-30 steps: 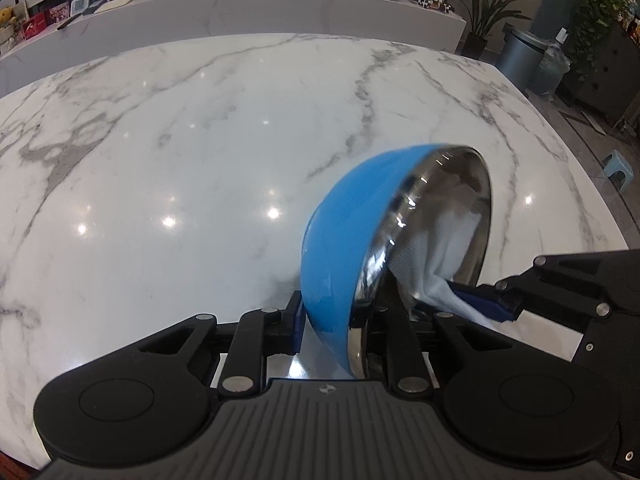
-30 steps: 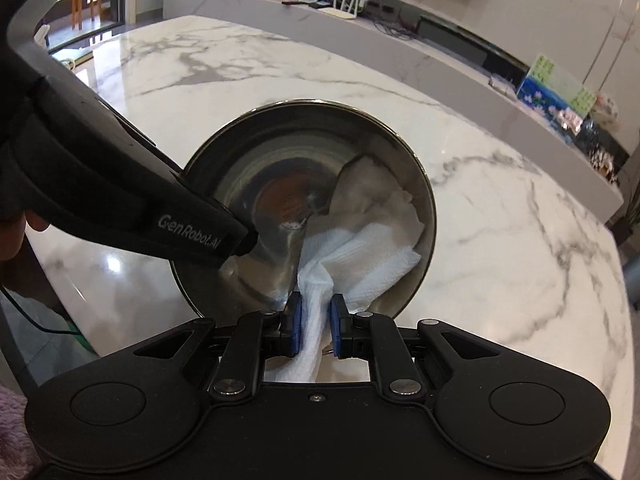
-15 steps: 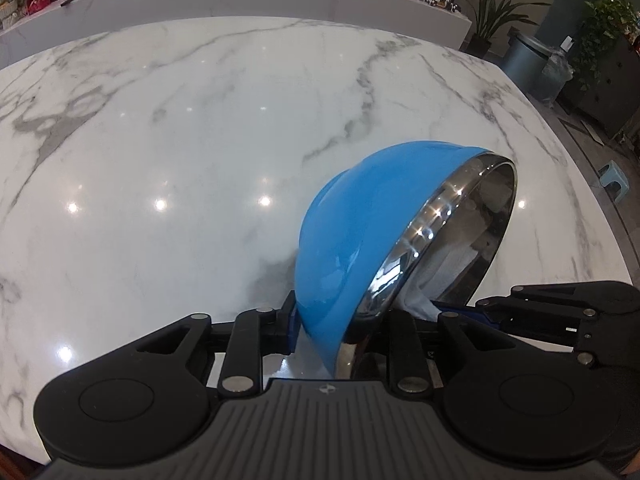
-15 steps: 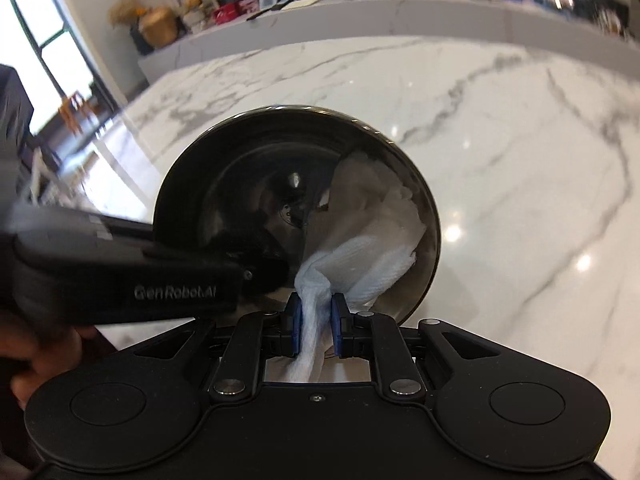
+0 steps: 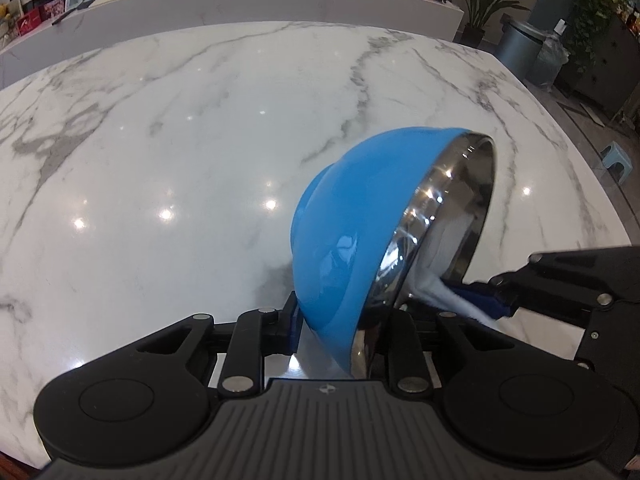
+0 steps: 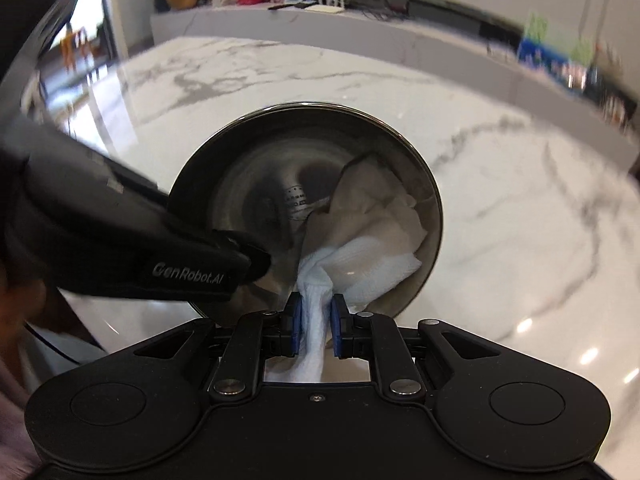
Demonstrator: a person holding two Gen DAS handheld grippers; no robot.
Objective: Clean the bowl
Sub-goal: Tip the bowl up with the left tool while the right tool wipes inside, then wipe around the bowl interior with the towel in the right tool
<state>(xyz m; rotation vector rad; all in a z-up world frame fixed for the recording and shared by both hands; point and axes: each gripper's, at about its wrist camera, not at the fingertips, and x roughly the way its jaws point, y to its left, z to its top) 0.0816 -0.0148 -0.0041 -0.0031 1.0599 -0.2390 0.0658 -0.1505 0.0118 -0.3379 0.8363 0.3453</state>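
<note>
Your left gripper (image 5: 336, 332), jaws closing, clamps the blue steel-lined bowl (image 5: 360, 220) tilted over the marble bench (image 5: 180, 140). Your right gripper (image 6: 316, 326) pinches a white cloth (image 6: 372, 236) inside it.

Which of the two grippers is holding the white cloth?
The right gripper: its blue pads pinch the cloth that lies in the bowl. The left gripper clamps the bowl's rim instead.

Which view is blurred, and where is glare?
Right wrist: motion blur smears the background shelf and the left gripper; the bowl stays fairly sharp. Left wrist: sharp, with ceiling-light glare spots on the table and the bowl's rim.
</note>
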